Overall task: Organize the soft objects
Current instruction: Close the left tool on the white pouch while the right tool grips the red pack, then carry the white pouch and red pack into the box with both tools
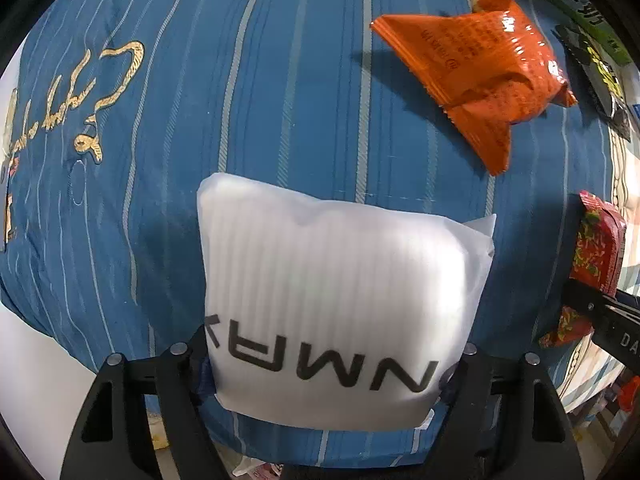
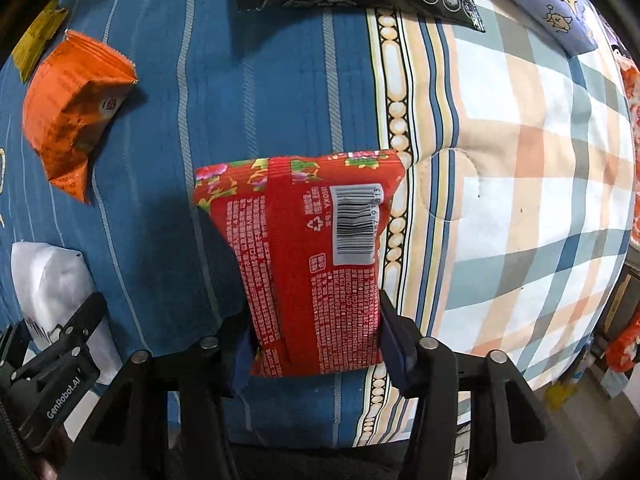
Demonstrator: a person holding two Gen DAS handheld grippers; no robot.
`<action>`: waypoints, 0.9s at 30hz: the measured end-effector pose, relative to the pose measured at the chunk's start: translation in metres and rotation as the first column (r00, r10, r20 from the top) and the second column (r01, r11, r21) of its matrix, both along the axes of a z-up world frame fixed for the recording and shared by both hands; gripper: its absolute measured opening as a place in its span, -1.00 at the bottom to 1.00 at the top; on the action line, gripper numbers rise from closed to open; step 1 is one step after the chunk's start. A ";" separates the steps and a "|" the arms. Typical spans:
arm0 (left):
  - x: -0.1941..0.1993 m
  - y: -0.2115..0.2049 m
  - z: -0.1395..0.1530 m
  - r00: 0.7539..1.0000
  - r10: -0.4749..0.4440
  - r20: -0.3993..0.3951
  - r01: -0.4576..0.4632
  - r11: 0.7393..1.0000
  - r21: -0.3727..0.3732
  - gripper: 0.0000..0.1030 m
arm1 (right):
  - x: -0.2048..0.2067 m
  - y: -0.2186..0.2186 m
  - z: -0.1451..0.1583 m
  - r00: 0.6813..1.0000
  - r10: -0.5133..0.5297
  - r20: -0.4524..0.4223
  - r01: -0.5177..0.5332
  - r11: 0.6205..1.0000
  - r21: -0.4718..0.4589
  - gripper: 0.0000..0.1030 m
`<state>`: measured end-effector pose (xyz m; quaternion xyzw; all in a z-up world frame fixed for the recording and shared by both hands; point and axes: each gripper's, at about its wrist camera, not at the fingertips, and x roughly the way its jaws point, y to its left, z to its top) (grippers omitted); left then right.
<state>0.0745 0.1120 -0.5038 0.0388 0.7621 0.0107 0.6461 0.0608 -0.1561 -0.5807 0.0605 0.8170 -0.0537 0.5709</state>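
Blue striped quilted cloth [image 1: 280,80] across most of the left wrist view, bare at centre and upper left; plaid checked fabric [image 2: 540,160] filling the right of the right wrist view. White foam pouch with black lettering [image 1: 340,300] at lower centre, pinched by left gripper [image 1: 328,364]. Red printed packet with barcode [image 2: 316,260] at centre, clamped in right gripper [image 2: 316,344]. Crumpled orange foil packet [image 1: 476,80] lying free, upper right.
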 end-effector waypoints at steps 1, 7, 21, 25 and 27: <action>-0.003 -0.001 0.002 1.000 -0.004 0.004 0.004 1.000 0.000 0.46 | -0.001 0.002 -0.001 1.000 0.004 0.002 -0.004 1.000 -0.006 0.02; -0.015 0.002 0.014 0.999 -0.020 0.038 0.021 1.000 -0.021 0.44 | 0.008 0.029 0.013 0.999 0.042 0.023 -0.042 0.999 -0.030 -0.04; -0.029 0.019 0.094 0.976 -0.055 0.210 0.081 0.990 -0.118 0.44 | -0.014 0.026 0.099 0.982 0.034 0.187 -0.045 0.997 0.054 -0.06; -0.012 -0.008 0.149 0.963 -0.043 0.267 0.091 0.981 -0.170 0.44 | -0.019 0.009 0.135 0.966 0.035 0.257 -0.056 0.995 0.078 -0.06; 0.016 -0.025 0.176 0.956 -0.042 0.291 0.102 0.976 -0.192 0.44 | -0.013 0.005 0.162 0.955 0.035 0.295 -0.063 0.994 0.086 -0.06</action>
